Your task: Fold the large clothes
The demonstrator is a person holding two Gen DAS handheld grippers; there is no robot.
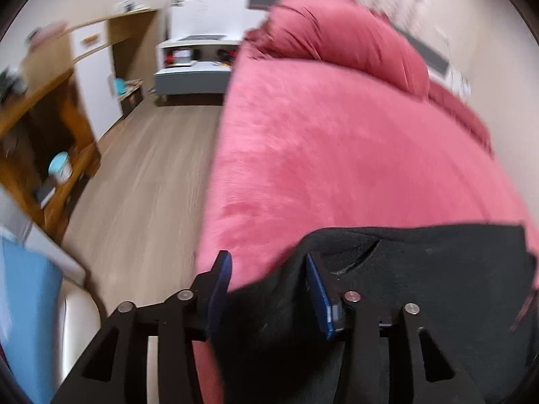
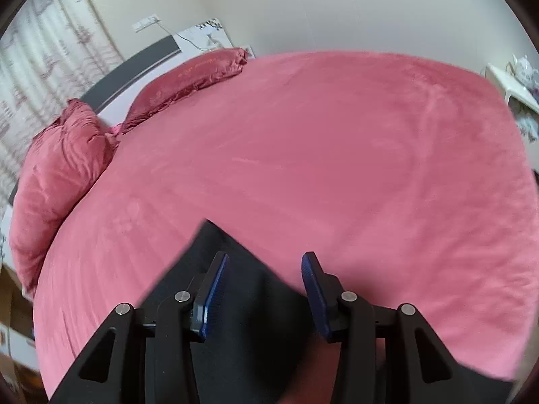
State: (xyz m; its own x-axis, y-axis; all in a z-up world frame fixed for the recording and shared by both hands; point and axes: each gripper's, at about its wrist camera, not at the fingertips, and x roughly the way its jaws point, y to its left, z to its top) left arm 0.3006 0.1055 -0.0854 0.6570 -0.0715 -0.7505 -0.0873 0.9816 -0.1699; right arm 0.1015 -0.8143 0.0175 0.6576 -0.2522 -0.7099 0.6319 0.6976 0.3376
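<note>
My left gripper (image 1: pixel 269 289) is standing with its jaws spread apart, released, at the near corner of the bed (image 1: pixel 337 155), and the black garment (image 1: pixel 421 269) is lying bunched between and around the blue pads (image 1: pixel 220 289) without being pinched. My right gripper (image 2: pixel 266 289) is likewise hanging released, jaws apart, with a pointed flap of the same black garment (image 2: pixel 249 303) lying on the pink bedcover beneath it. Two pink pillows (image 2: pixel 57 175) are resting at the head of the bed.
</note>
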